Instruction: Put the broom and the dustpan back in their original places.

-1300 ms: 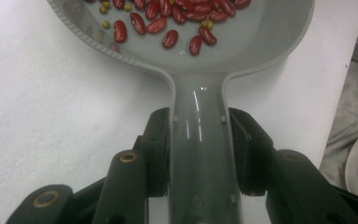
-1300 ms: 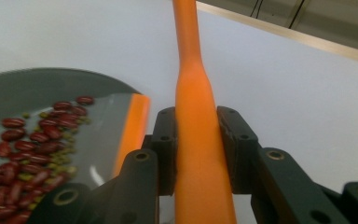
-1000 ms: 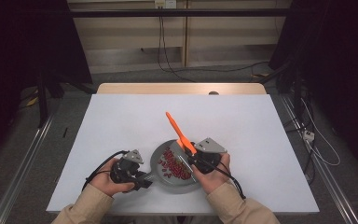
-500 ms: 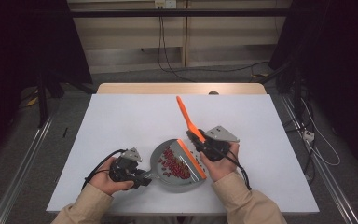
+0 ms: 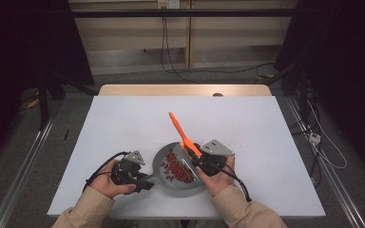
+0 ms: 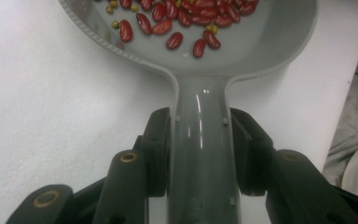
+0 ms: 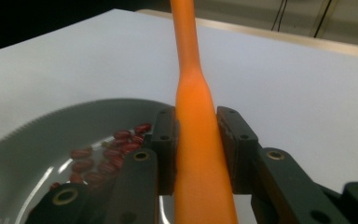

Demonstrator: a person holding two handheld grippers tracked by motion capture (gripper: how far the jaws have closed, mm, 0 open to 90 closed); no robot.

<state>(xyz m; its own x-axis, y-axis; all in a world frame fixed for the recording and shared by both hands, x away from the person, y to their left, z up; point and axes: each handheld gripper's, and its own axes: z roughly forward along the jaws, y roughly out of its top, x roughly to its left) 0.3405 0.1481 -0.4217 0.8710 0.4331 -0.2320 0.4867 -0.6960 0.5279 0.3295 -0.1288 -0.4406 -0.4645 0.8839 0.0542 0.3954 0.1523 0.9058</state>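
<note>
A grey pan (image 5: 180,192) with red beans (image 5: 176,168) in it sits near the front edge of the white table (image 5: 123,123). My left gripper (image 5: 145,183) is shut on the pan's handle (image 6: 200,154), one jaw on each side of it. My right gripper (image 5: 197,159), at the pan's right rim, is shut on an orange spatula (image 5: 178,128). The spatula's long handle (image 7: 191,46) slants up and away to the left. Its lower end reaches down into the pan (image 7: 42,135) beside the beans (image 7: 116,149) and is mostly hidden by the gripper.
A few small yellow-green beans (image 6: 114,23) lie among the red ones. White table stretches to the left, the right and beyond the pan. Its front edge lies just below my hands. A cable (image 5: 102,166) loops from the left gripper.
My right gripper, with the spatula, swung right and away half a second ago. It has now come back left and nearer over the pan. The left gripper and the pan have stayed put.
</note>
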